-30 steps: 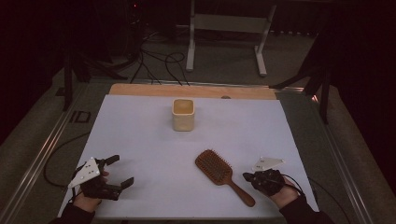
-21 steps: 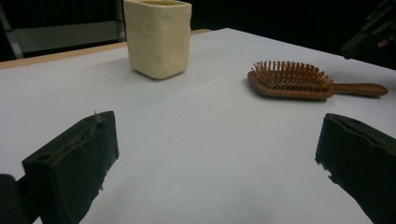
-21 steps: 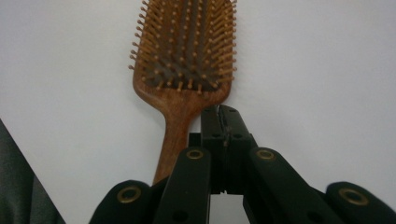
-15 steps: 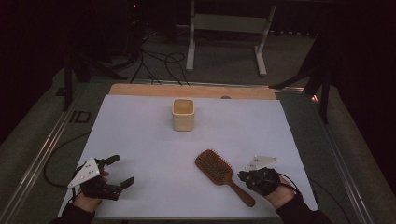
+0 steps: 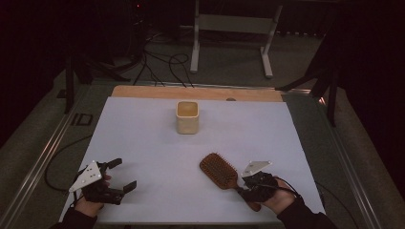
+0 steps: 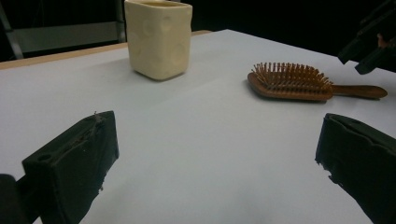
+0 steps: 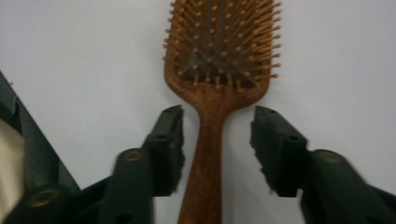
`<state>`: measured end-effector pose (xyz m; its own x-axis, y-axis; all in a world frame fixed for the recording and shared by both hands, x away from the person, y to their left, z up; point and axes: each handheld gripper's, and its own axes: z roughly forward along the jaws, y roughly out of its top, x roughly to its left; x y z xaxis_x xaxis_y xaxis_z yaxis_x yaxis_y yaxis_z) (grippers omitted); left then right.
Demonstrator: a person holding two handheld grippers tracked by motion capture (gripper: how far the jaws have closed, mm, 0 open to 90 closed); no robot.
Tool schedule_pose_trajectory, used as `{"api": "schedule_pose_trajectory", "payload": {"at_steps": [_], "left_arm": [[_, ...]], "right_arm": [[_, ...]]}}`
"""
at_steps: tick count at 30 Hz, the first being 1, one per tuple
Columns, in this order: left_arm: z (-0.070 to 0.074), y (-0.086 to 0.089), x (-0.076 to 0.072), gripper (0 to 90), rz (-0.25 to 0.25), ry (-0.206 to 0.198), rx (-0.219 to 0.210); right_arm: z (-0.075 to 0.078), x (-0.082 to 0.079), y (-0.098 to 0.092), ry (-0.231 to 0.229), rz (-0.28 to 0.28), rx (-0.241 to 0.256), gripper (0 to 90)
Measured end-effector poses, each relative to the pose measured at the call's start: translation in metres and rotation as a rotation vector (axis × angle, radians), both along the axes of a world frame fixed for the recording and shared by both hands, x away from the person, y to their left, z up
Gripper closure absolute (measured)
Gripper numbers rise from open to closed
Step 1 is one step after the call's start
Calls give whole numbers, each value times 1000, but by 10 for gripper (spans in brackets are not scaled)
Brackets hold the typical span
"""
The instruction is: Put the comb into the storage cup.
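Hairbrush [image 7: 219, 56] handle between the right tool's [image 7: 217, 140] parted jaws, untouched.

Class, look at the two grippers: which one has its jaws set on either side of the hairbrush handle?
The right gripper: its open jaws straddle the wooden hairbrush at the handle. The left gripper sits apart near the table's other corner, open over bare white surface.

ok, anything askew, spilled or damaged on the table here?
Nothing stands out. The hairbrush lies flat, bristles up and looking intact, its handle between the open right gripper jaws, ungripped. The cream cup stands upright, no spill around it. The left gripper is open, off to the side.
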<state>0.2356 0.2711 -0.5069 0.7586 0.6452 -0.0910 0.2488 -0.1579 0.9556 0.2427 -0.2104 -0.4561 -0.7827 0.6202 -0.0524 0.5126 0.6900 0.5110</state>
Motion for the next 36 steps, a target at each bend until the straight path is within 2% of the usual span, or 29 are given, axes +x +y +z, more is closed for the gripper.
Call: {"api": "schedule_pose_trajectory", "payload": {"at_steps": [2,3,6,9,11,14,19,21,24,28,30,33,35,36], "left_arm": [[0,0,0,0,0,0,0],[0,0,0,0,0,0,0],[0,0,0,0,-1,1,-2],[0,0,0,0,-1,2,0],[0,0,0,0,-1,0,0],[0,0,0,0,-1,1,0],[0,0,0,0,-2,0,1],[0,0,0,0,-2,0,1],[0,0,0,0,-1,1,1],[0,0,0,0,-2,1,0],[0,0,0,0,-1,1,0],[0,0,0,0,-1,1,-1],[0,0,0,0,-2,1,0],[0,0,0,0,-2,0,0]], "right_arm": [[-2,1,2,12,-3,-13,428],[-2,1,2,12,-3,-13,428],[-6,4,5,44,4,-27,306],[-8,6,6,65,-3,-28,231],[-8,7,7,97,-2,-7,154],[-9,8,7,108,-2,-4,139],[-11,10,8,126,11,-47,141],[-12,12,8,131,14,-81,141],[-14,14,9,160,10,-72,154],[-17,16,10,170,-4,-87,150],[-20,16,11,167,-1,-113,125],[-23,18,14,186,-18,-113,95],[-24,20,17,192,-12,-125,108],[-24,20,18,195,-17,-129,150]]}}
